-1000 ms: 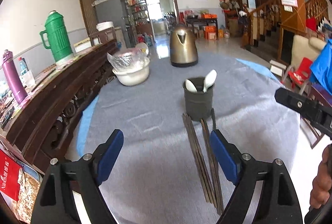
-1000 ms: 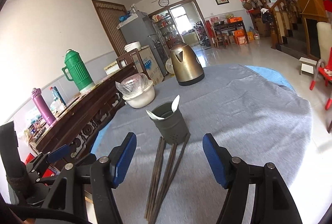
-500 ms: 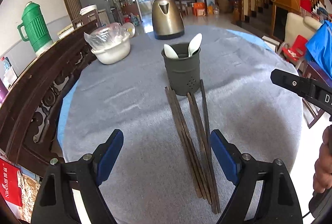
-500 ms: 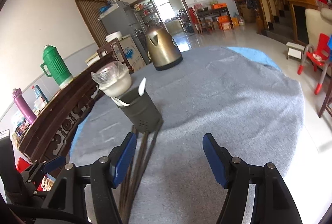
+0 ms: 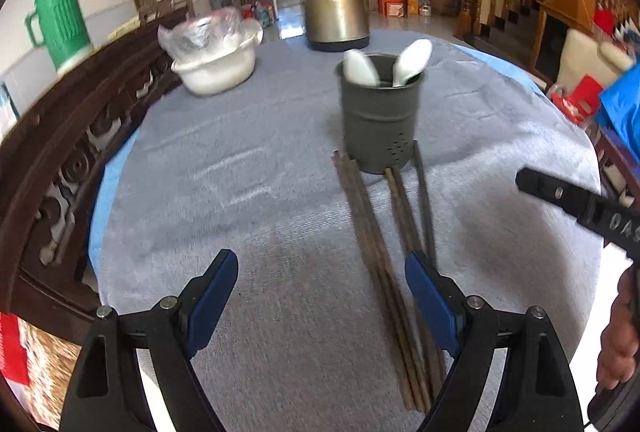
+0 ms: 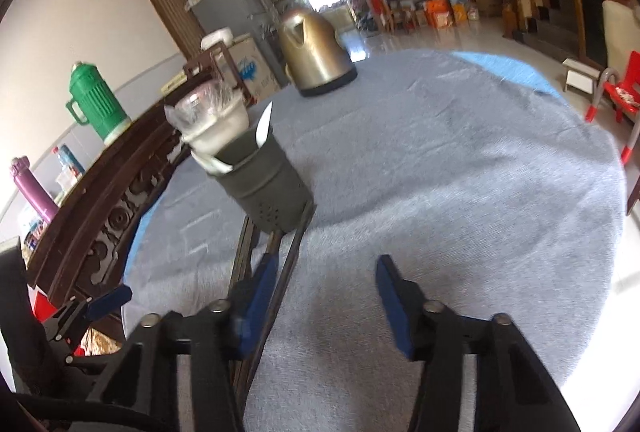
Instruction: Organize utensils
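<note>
A dark grey utensil cup (image 5: 378, 116) (image 6: 264, 180) stands on the grey tablecloth with two white spoons (image 5: 412, 62) in it. Several dark wooden chopsticks (image 5: 380, 236) (image 6: 288, 256) lie flat, running from the cup's foot toward me. My left gripper (image 5: 320, 284) hangs open over bare cloth, its right pad beside the chopsticks. My right gripper (image 6: 326, 284) is closing with nothing between its pads; the chopsticks pass under its left finger. In the left wrist view the right gripper's black finger (image 5: 576, 204) shows at the right edge.
A brass-coloured kettle (image 5: 336, 14) (image 6: 316, 52) stands at the table's far side. A white bowl (image 5: 216, 66) covered in plastic sits at the far left. A carved dark wooden sideboard (image 5: 44, 152) with a green thermos (image 5: 60, 24) runs along the left. Red chair (image 6: 618, 92) at right.
Both grippers have sunk toward the table and tilted downward, nearing the cup and chopsticks. The right gripper's pads have drawn closer together. The left gripper's opening is unchanged.
</note>
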Demonstrator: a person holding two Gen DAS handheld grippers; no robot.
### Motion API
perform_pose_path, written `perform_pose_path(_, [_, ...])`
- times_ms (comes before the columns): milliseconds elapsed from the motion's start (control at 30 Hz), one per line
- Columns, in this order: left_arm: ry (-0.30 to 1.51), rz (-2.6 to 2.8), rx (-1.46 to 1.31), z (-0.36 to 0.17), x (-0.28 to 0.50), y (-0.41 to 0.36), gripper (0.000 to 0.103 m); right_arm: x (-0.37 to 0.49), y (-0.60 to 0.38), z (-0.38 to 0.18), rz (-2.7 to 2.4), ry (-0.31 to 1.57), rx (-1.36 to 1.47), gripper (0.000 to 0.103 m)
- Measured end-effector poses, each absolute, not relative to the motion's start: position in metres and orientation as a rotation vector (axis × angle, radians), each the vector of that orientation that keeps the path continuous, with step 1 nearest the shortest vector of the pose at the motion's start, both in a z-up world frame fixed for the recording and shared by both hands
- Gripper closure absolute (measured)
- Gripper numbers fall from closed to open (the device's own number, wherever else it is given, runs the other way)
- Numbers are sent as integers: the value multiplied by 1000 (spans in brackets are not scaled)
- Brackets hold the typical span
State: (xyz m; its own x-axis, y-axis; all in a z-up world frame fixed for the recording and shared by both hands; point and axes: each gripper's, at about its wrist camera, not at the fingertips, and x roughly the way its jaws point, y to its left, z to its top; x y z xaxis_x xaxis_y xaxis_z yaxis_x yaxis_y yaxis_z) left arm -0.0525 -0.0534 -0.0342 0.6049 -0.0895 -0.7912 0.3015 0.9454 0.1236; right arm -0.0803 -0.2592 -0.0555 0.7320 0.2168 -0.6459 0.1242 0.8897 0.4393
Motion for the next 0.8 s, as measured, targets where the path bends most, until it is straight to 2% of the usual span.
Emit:
perform_pose_path(33, [907,-226,226,-35,-47,-46,17,-76,-257,-59,58,772,483,64])
perform_pose_path(267, [988,-222,79,-47,-21,-12,18,-39,-232,-78,81,863,465,65])
perform_pose_path(400, [1021,-265,29,-53,-10,-11,29,-18,-222,-87,70,896,456,71])
perform_pose_path(533, [1052,-306,-3,-60,2,-16,32,0,-213,-99,39,944,429,77])
perform_pose_path(800, [1109,-345,3,-79,11,-36,32,1,-201,-101,-4,989,321,82])
